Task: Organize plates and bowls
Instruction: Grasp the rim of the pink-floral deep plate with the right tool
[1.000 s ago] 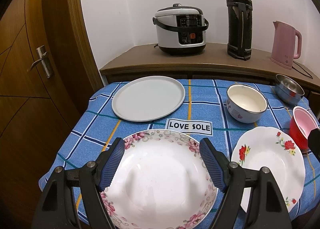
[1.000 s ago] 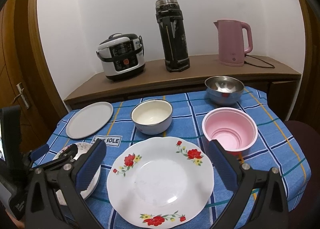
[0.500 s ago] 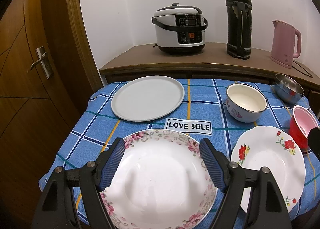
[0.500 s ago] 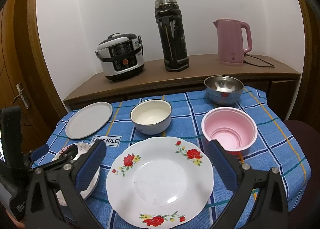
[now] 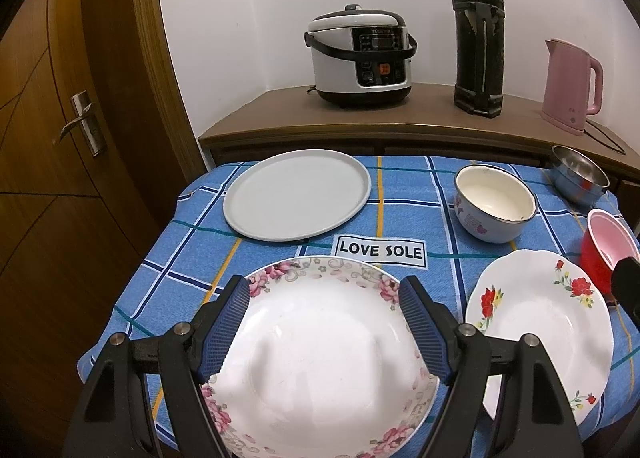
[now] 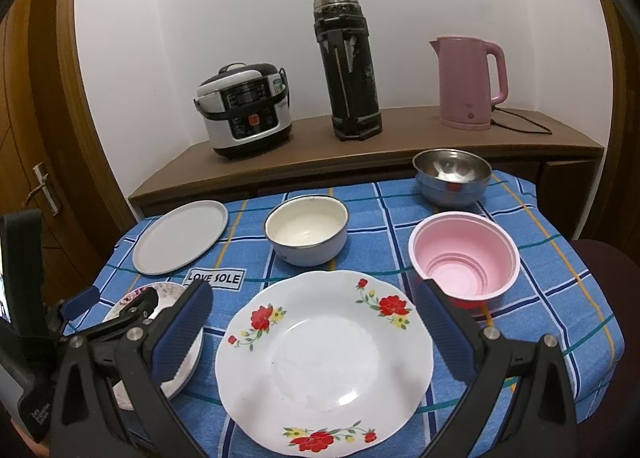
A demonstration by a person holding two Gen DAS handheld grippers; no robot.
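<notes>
Left gripper (image 5: pixel 324 332): jaws wide apart, holding nothing, at the lower centre of its frame over the pink-flowered plate (image 5: pixel 320 358).
Right gripper (image 6: pixel 316 332): jaws wide apart, holding nothing, low in its frame over the red-flowered plate (image 6: pixel 324 362).
Plates: both flowered plates side by side near the bottom; grey plate (image 5: pixel 297 194) above them at centre left.
Bowls: white bowl (image 6: pixel 307 229) at centre, pink bowl (image 6: pixel 464 260) at right, steel bowl (image 6: pixel 452 177) at upper right.
Tablecloth (image 6: pixel 376 218): blue checked, under all the dishes.

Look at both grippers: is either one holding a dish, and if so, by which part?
Nothing is held. The left gripper hangs open over the pink-flowered plate, and the right gripper hangs open over the red-flowered plate.
</notes>
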